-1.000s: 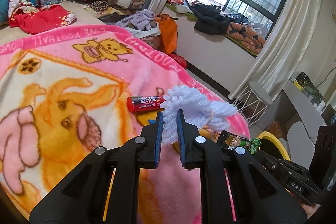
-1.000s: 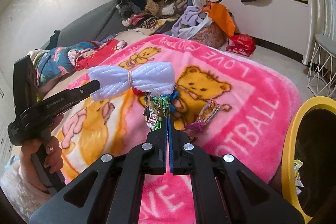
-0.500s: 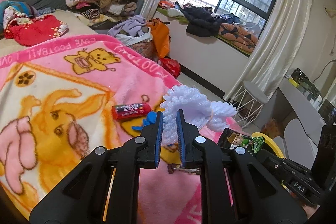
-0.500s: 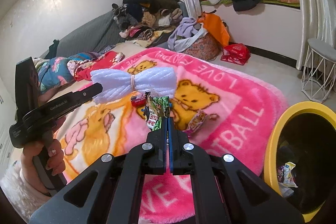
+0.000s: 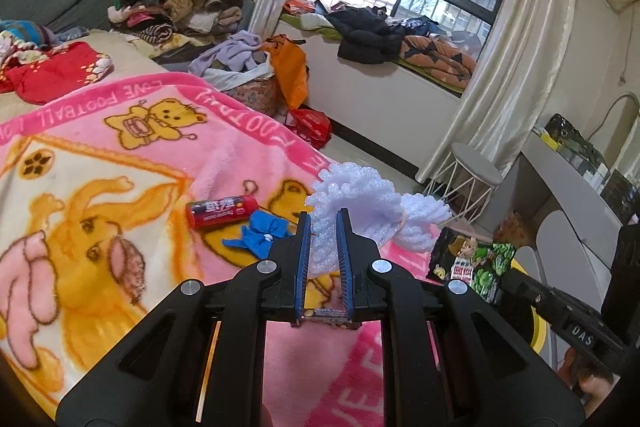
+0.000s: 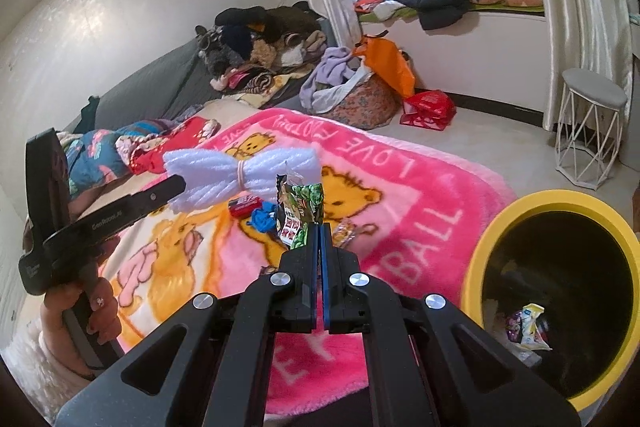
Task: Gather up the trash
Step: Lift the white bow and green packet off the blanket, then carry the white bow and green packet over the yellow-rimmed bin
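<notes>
Left tool (image 5: 322,247) pinches the white foam bundle (image 5: 360,195), right tool (image 6: 320,247) clamps the green wrapper (image 6: 302,215); neither binned. Yellow bin (image 6: 480,251) holds 1 wrapper; red tube (image 5: 222,211) and blue scrap (image 5: 260,233) remain on the bed.

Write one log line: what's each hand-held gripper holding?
left hand-held gripper: white foam bundle | right hand-held gripper: green snack wrapper

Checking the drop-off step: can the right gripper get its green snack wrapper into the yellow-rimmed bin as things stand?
Probably yes. The right gripper, shut on the green snack wrapper, has the yellow-rimmed bin open-mouthed just to its right, with nothing between them.
</notes>
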A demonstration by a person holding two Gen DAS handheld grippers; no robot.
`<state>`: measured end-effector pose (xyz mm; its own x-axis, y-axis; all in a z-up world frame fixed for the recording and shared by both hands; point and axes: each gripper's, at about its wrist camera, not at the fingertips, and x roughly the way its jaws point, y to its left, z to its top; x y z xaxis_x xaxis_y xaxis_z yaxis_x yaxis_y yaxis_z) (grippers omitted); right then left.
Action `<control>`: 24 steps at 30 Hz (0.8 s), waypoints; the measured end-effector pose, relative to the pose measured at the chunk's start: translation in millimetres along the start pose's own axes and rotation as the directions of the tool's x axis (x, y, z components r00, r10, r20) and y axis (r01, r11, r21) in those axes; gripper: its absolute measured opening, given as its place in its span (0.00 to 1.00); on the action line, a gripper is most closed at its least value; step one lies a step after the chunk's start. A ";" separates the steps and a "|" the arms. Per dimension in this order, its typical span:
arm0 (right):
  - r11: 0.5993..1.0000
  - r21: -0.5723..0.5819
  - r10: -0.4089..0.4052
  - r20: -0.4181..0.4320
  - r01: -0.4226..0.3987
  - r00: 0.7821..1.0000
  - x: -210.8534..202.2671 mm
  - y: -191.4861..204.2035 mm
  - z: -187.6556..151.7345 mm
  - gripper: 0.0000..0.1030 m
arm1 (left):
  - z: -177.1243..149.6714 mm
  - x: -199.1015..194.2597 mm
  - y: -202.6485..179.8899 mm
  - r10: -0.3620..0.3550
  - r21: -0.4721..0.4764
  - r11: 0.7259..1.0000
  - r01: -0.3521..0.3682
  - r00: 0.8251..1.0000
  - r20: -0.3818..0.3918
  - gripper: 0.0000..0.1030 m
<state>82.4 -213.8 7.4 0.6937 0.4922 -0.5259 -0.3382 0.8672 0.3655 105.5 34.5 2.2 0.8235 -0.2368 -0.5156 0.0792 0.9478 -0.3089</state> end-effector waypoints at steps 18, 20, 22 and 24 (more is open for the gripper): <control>0.994 0.085 -0.073 0.054 0.069 0.996 -29.3 -40.3 0.6 0.02 | -6.4 14.6 -40.9 -0.052 0.076 0.996 0.054 0.998 -0.028 0.09; 0.993 0.091 -0.083 0.057 0.077 0.995 -31.7 -44.9 0.8 0.02 | -7.1 16.1 -45.5 -0.059 0.084 0.995 0.061 0.998 -0.030 0.09; 0.991 0.098 -0.096 0.062 0.089 0.993 -34.7 -48.8 0.1 0.02 | -7.8 18.1 -50.8 -0.067 0.093 0.993 0.069 0.997 -0.034 0.09; 0.989 0.108 -0.105 0.066 0.097 0.992 -37.2 -53.7 -0.1 0.02 | -8.9 19.4 -55.0 -0.074 0.099 0.992 0.078 0.997 -0.038 0.09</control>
<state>74.8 -278.6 7.3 0.7657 0.3927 -0.5094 -0.1983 0.8975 0.3938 112.2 -24.1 2.1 0.7933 -0.3145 -0.5213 0.1980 0.9430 -0.2675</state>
